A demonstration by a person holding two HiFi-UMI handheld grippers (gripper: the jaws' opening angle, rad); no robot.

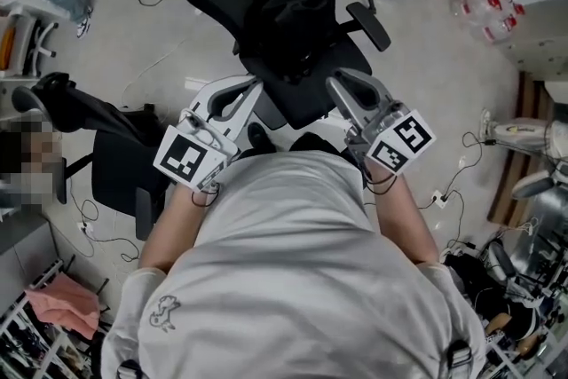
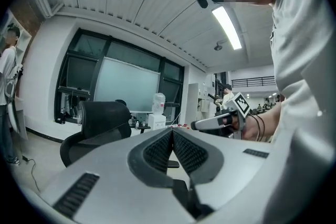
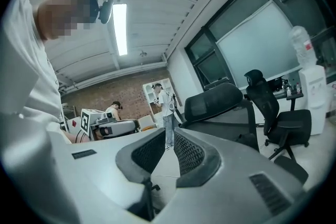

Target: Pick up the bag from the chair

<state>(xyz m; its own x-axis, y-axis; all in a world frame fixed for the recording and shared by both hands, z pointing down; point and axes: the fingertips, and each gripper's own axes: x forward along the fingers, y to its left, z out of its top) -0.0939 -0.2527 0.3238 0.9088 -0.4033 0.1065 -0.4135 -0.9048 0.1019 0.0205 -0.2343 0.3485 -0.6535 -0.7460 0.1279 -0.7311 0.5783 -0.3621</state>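
A black office chair stands just ahead of me in the head view. A dark, lumpy black bag lies on it, hard to tell from the black upholstery. My left gripper is held close to my body at the chair's near left edge, its jaws shut on nothing. My right gripper is at the chair's near right edge, with a narrow gap between its tips and nothing in it. The bag lies beyond both. Each gripper view shows the other one: right gripper, left gripper.
A second black chair stands on the floor to the left, with cables trailing round it. Bottles and equipment crowd the right side. People stand in the background, and more chairs are on the right.
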